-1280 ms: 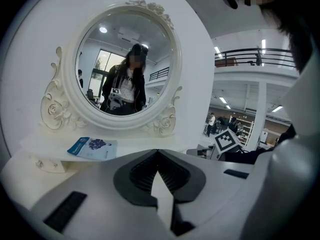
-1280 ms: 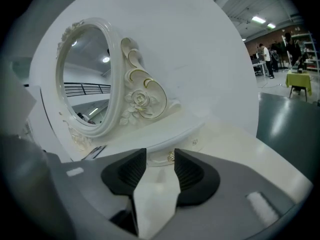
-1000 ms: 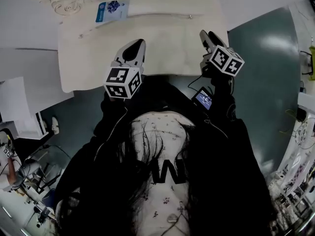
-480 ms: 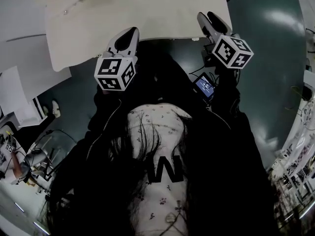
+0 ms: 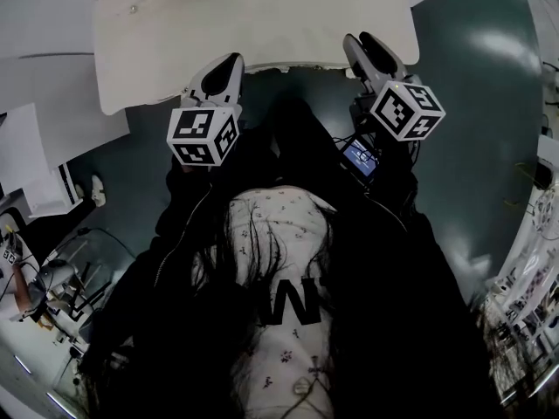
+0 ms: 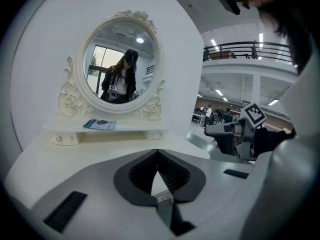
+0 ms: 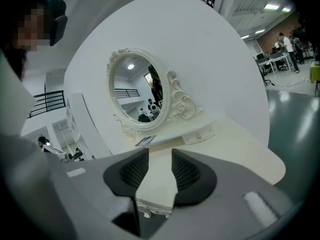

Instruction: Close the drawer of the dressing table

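The cream dressing table (image 5: 262,24) fills the top of the head view; no drawer stands out from its front edge (image 5: 288,65), which is flush there. My left gripper (image 5: 229,62) hangs at that edge on the left, its jaws shut with tips touching and nothing in them (image 6: 158,154). My right gripper (image 5: 367,44) is at the edge on the right. Its jaws (image 7: 160,156) stand apart and are closing, with only the tabletop and its carved front rim (image 7: 150,204) seen through the gap. Small knobbed drawers (image 6: 60,139) (image 7: 199,136) sit shut under the mirror.
An oval mirror (image 6: 121,69) in a carved frame stands at the back of the table, with a blue leaflet (image 6: 100,124) on the shelf below it. Green floor (image 5: 489,103) lies to the right. White panels (image 5: 26,155) and cluttered gear (image 5: 35,278) are at the left.
Both grippers have drawn back from over the tabletop to its front edge, towards the person. The table has slid up in the head view.
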Tool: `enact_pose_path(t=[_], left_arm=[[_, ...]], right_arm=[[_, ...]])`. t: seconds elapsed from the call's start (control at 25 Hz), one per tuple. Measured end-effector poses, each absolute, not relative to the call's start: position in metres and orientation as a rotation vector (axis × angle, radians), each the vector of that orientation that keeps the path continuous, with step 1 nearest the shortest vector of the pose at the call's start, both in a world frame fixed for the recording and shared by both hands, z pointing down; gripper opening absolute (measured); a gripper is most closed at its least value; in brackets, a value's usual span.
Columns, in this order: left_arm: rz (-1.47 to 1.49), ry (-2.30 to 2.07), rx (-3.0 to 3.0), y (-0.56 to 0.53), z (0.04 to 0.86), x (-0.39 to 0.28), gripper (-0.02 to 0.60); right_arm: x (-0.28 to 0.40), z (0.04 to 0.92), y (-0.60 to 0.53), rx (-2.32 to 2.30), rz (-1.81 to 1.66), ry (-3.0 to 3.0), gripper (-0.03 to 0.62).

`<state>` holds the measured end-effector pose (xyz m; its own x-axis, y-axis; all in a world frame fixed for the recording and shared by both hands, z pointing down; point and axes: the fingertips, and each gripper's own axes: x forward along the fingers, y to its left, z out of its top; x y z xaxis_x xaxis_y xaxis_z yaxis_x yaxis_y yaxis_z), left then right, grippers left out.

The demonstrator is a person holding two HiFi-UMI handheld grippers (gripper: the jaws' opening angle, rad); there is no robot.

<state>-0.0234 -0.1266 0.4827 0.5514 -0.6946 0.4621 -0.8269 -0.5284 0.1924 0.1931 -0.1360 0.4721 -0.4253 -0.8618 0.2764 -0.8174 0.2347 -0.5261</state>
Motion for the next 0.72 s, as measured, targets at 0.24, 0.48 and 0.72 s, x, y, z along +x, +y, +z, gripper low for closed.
enact_pose_path(t=[0.24,0.48,0.72], left_arm=[[0.408,-1.291,2.401,-0.101,0.469,-0.090,0.000],[0.377,-1.297,2.406,-0.057,0.464,-0.164,0.000],[0.355,-1.286,2.417,-0.020,0.466,-0.223,0.000]], right_arm=[[0.123,0.465,-0.106,-1.604,-0.972,2.414,0.143],[0.047,0.461,-0.059,-1.603,-0.978,2.403,0.123],[-0.017,0.461,-0.012,-1.615,-0.983,2.404,0.123]])
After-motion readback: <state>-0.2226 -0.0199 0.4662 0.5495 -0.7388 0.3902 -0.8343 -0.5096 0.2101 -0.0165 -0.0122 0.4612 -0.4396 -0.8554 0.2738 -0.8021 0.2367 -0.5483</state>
